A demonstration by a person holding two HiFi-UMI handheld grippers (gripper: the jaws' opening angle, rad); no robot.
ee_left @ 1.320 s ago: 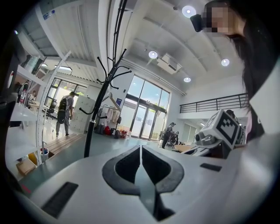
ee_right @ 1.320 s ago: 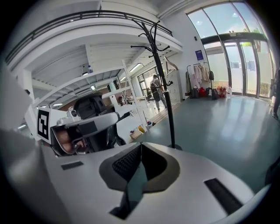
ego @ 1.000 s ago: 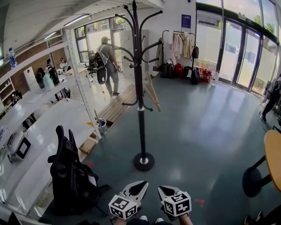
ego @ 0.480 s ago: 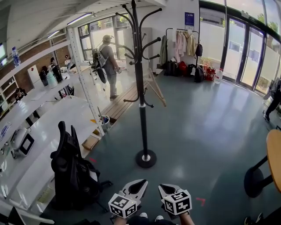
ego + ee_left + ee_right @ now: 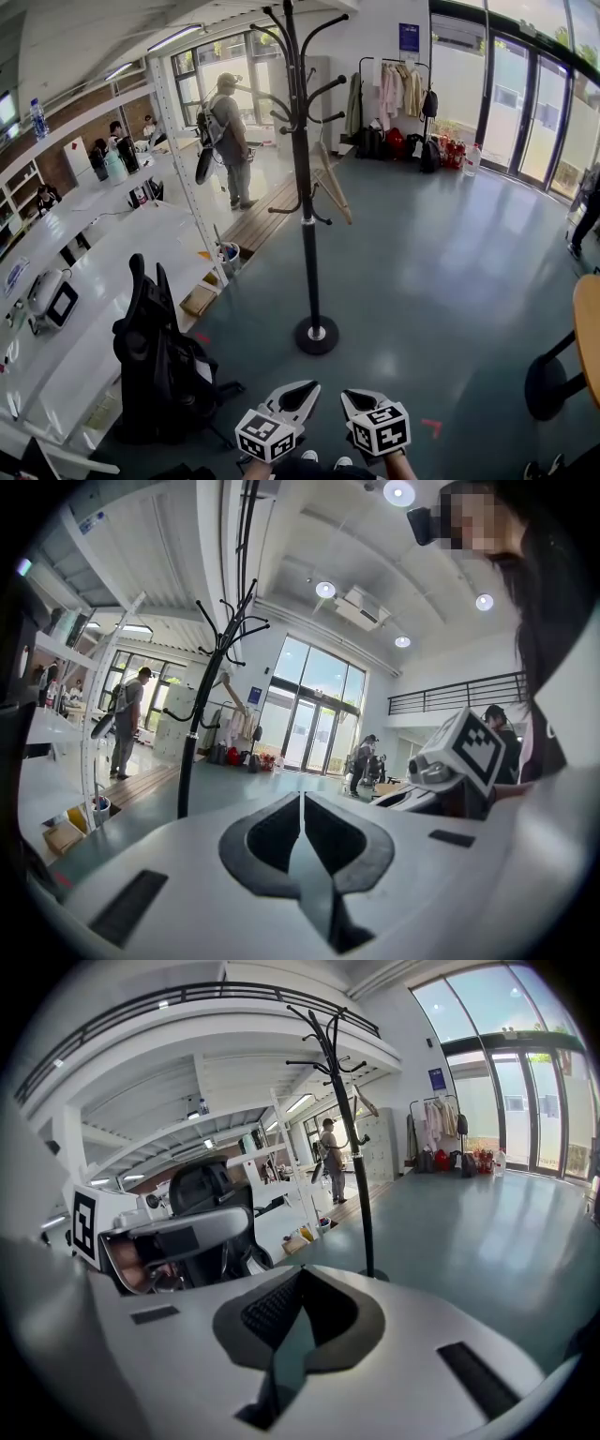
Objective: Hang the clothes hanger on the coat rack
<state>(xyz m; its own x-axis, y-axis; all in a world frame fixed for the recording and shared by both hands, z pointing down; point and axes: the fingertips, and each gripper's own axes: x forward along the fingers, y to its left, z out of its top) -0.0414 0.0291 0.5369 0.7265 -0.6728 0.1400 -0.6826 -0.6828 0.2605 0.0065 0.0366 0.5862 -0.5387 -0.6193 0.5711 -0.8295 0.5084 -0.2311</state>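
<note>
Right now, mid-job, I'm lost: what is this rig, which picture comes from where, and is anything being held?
No robot arm here: a person holds tongs in each hand. The wide picture comes from a camera on the person's head, looking down at the left tongs and right tongs; the checkered cubes belong to them. The other two pictures come from cameras riding on each pair, looking along its jaws. Both pairs are shut, nothing between them. Ahead on the floor stands the black coat rack; a wooden piece by its pole looks like a hanger, but I can't tell whether it hangs there. A black office chair stands at left.
</note>
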